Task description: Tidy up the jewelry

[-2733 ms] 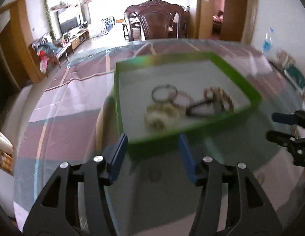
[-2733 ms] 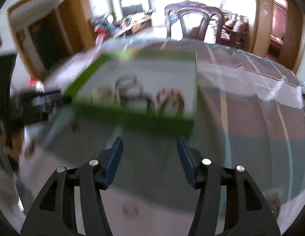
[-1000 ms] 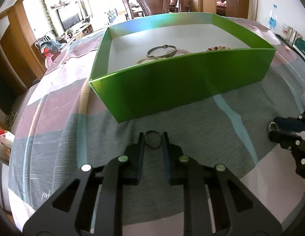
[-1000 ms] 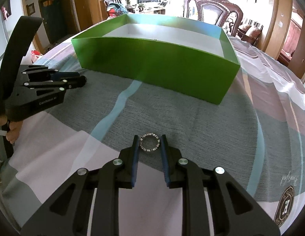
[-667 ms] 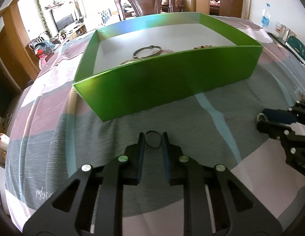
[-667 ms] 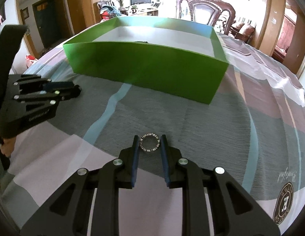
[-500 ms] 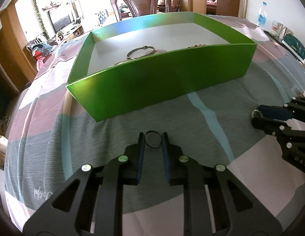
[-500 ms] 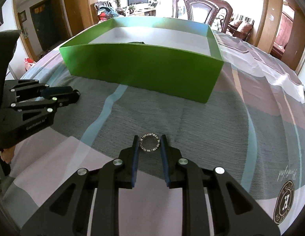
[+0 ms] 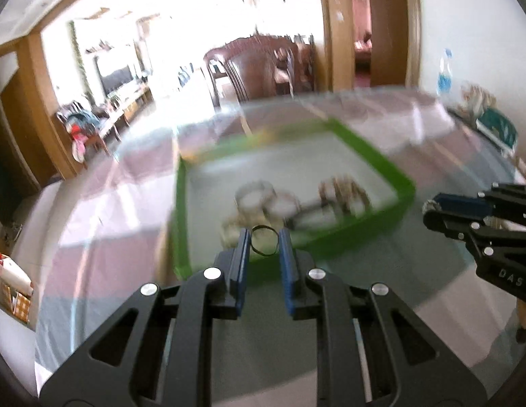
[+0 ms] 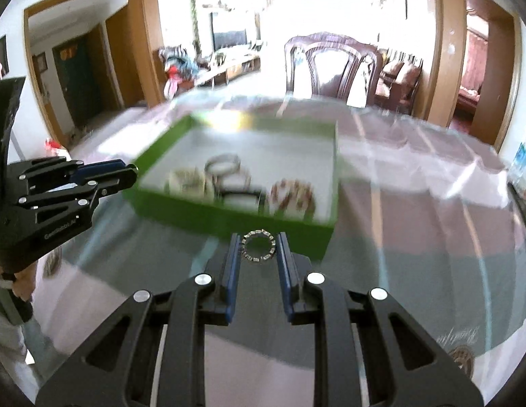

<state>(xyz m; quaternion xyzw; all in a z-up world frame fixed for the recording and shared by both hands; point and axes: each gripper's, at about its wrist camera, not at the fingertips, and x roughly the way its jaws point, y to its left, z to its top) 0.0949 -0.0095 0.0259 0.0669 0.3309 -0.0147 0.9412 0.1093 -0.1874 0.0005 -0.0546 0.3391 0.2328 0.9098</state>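
Observation:
A green box with a white floor stands on the table and holds several bracelets. My left gripper is shut on a thin dark ring, held in the air just in front of the box's near wall. My right gripper is shut on a studded silver ring, held above the cloth before the box's near wall. Each gripper shows in the other's view: the right one and the left one, both beside the box.
The table carries a striped grey, pink and teal cloth. A dark wooden chair stands behind the far edge. A water bottle and small items sit at the far right. Both views are motion-blurred.
Both grippers have risen from the cloth with their rings and now look down into the box from higher up. The jaws stay shut on the rings.

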